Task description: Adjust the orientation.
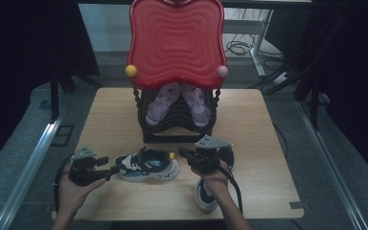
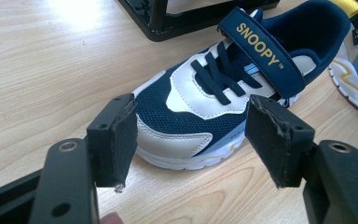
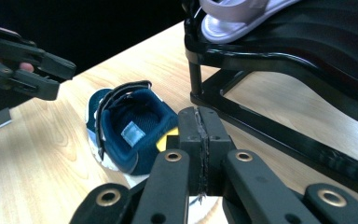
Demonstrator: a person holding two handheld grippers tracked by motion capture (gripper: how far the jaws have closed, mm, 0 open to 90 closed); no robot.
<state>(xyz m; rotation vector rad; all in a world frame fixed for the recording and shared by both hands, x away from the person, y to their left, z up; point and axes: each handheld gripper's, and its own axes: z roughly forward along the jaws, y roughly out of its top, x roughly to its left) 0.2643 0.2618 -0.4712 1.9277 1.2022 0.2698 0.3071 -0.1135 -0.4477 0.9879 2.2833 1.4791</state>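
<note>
1. the navy and white sneaker [image 1: 147,166] is seen lying on the counter [image 1: 258,129], lower centre of the high view, below the black rack [image 1: 177,127].
2. the left tool [image 2: 191,144] is held wide, its pads flanking the toe without touching.
3. the right tool [image 3: 199,135] is pressed fully closed, nothing gripped, just beside the heel.

Left gripper [image 1: 106,168]: held low in the left hand [image 1: 74,189], pointing toward the right one, jaws spread wide with nothing pressed between the pads (black foam faces frayed).
Right gripper [image 1: 182,153]: gripped from behind by the right hand [image 1: 215,178], pointing left, jaws closed flat together, nothing between them.
Forearms: entering from the bottom edge.
</note>
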